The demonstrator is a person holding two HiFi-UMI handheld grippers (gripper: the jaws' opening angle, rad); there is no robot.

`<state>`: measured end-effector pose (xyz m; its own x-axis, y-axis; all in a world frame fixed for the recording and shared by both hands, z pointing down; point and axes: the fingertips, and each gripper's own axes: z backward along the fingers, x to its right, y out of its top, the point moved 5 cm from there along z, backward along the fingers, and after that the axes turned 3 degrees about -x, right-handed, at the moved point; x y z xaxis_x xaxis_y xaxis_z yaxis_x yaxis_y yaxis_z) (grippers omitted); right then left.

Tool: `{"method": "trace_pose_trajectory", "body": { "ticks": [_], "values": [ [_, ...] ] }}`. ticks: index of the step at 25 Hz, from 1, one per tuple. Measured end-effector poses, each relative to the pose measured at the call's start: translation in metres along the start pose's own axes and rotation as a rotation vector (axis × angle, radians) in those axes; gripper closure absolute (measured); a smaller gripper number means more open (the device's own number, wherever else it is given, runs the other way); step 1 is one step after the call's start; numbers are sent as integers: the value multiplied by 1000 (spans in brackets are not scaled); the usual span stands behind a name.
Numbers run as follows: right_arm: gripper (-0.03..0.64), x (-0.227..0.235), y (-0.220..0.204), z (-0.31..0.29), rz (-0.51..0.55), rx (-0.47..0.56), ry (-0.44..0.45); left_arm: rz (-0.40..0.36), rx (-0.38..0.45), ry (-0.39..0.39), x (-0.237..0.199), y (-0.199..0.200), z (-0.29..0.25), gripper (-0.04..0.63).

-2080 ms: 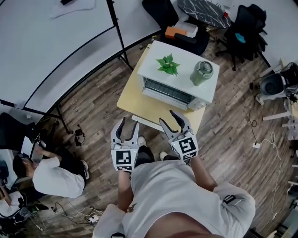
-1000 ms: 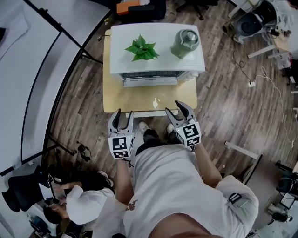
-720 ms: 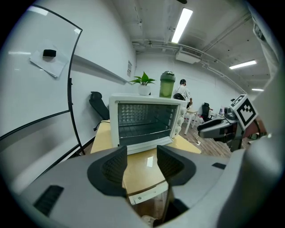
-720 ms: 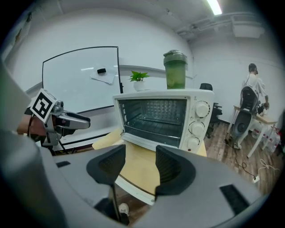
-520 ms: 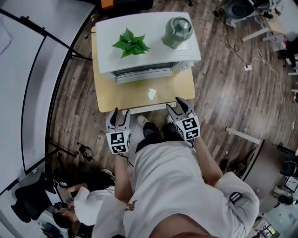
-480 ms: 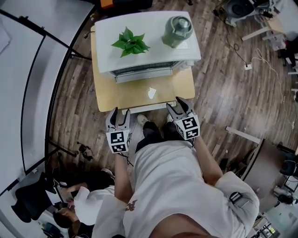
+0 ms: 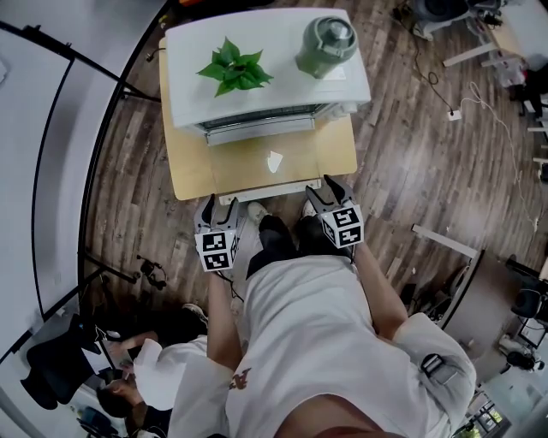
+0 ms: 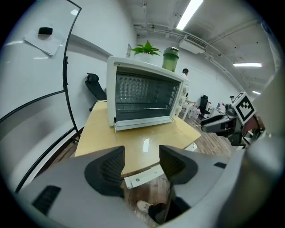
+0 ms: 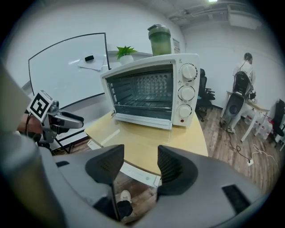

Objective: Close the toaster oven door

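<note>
Two grippers poised level at the near edge of the table [image 7: 190,175]: left gripper [image 7: 217,205] widening its jaws, right gripper [image 7: 324,190] spread, both empty. Toaster oven [image 7: 265,68] straight ahead; door [image 7: 270,162] folded flat toward them, handle [image 7: 270,192] crosswise just beyond both, about equally near.

I stand on a dark wood-plank floor [image 7: 411,162]. A large white whiteboard on a black frame [image 7: 43,154] fills the left edge, and long fluorescent ceiling lights [image 8: 190,11] glow at the top of the left gripper view.
</note>
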<state>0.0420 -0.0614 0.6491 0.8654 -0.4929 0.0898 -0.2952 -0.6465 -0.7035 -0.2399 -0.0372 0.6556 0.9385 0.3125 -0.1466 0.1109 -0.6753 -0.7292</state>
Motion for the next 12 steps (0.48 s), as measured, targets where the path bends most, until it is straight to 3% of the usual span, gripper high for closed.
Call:
{"method": "trace_pose_trajectory", "body": {
  "ticks": [12],
  "values": [
    [370, 14, -41, -27, -68, -106, -3, 48, -108, -15, -7, -38, -29, 334]
  ]
}}
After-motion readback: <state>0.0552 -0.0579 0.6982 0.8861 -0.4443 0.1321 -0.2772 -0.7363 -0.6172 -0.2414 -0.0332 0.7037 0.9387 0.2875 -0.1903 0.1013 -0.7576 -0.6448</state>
